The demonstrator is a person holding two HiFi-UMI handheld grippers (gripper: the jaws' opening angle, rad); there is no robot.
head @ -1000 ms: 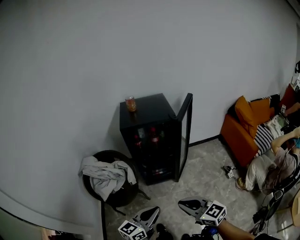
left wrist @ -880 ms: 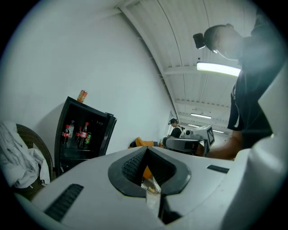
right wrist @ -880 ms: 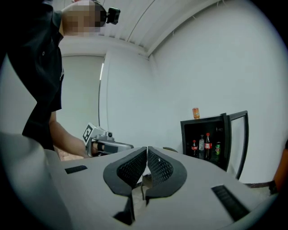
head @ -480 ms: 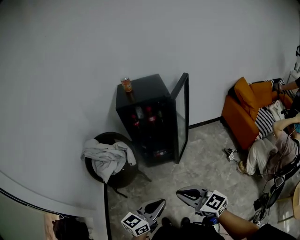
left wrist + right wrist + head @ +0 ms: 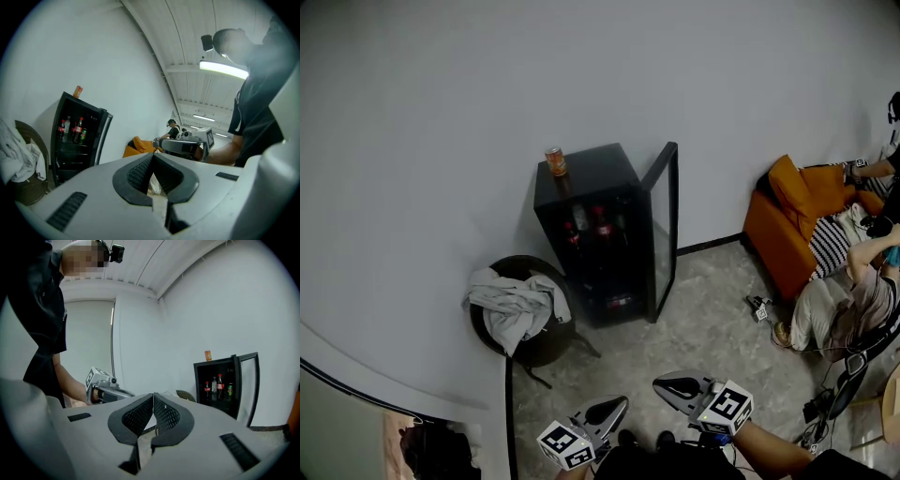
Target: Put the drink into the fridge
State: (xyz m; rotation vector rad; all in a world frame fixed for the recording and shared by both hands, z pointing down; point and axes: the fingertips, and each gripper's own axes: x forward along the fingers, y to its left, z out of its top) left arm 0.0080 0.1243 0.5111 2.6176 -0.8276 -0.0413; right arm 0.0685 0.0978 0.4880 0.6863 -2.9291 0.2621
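Note:
An orange drink can (image 5: 555, 161) stands on top of a small black fridge (image 5: 586, 178) against the white wall. The fridge's glass door (image 5: 664, 234) hangs open to the right, and bottles (image 5: 586, 229) show on its upper shelf. Both grippers are far from it, low at the front of the head view. My left gripper (image 5: 619, 404) is shut and holds nothing. My right gripper (image 5: 661, 385) is also shut and empty. The can (image 5: 78, 91) and fridge (image 5: 75, 136) appear at the left of the left gripper view. In the right gripper view the can (image 5: 208, 355) and fridge (image 5: 222, 385) sit at the right.
A round dark chair (image 5: 525, 323) draped with grey cloth (image 5: 514, 305) stands left of the fridge. An orange sofa (image 5: 792, 234) with a seated person (image 5: 839, 309) is at the right. A small object (image 5: 757, 310) lies on the grey tiled floor (image 5: 694, 337) between fridge and sofa.
The view has shifted a little; the fridge now sits slightly higher and the grippers have barely moved. Both stay shut.

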